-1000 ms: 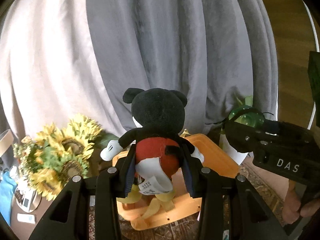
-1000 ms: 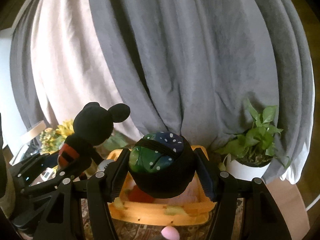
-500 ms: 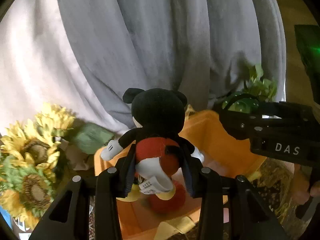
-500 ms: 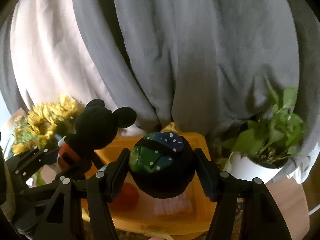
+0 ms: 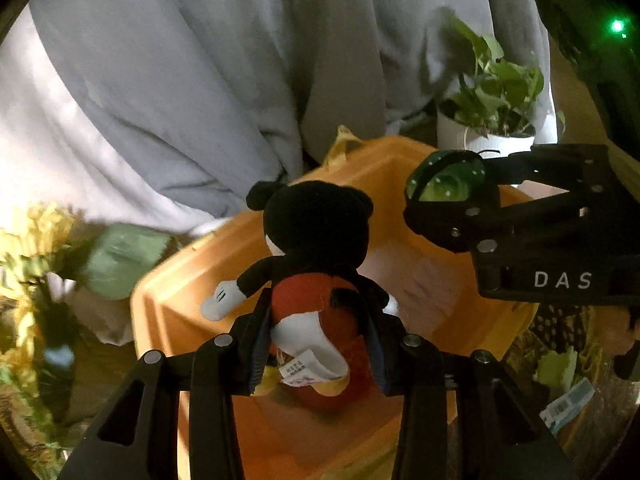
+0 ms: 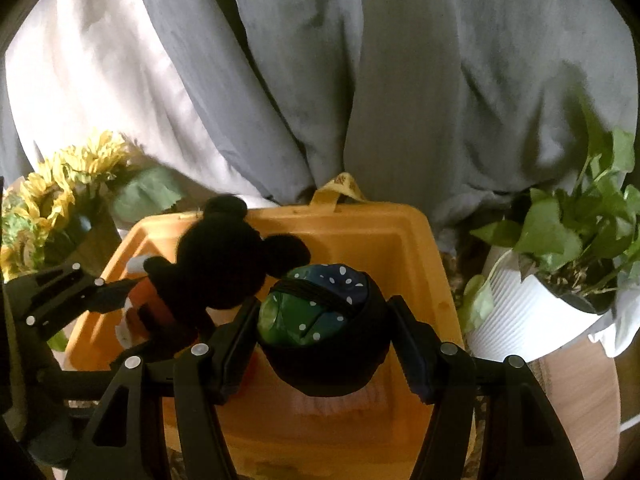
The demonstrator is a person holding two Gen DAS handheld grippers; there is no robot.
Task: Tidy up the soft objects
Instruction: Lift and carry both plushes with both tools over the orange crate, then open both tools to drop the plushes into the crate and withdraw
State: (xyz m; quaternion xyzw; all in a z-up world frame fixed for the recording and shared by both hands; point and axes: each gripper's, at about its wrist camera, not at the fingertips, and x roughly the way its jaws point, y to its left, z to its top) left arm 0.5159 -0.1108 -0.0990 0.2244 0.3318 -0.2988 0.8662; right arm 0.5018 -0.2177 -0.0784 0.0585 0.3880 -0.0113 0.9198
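A black mouse plush toy [image 5: 316, 224] in red shorts sits between the pads of my left gripper [image 5: 316, 320], which still press its body as the jaws begin opening. It hangs over the open orange bin [image 5: 180, 280]. My right gripper [image 6: 322, 320] is shut on a round black soft ball [image 6: 320, 304] with green and blue dotted patches, held above the same bin [image 6: 360, 220]. The mouse toy [image 6: 220, 264] is just left of the ball, nearly touching it. A red soft item [image 5: 332, 396] and a pink striped cloth [image 6: 340, 400] lie inside the bin.
Grey curtains [image 6: 320, 80] hang right behind the bin. Sunflowers [image 6: 60, 192] stand at its left and a leafy plant in a white pot [image 6: 528, 320] at its right. A hand [image 5: 612, 328] holds the right gripper above a patterned rug.
Both grippers have come down and forward with their toys, from in front of the bin to right above its opening. The curtain and plant now look closer.
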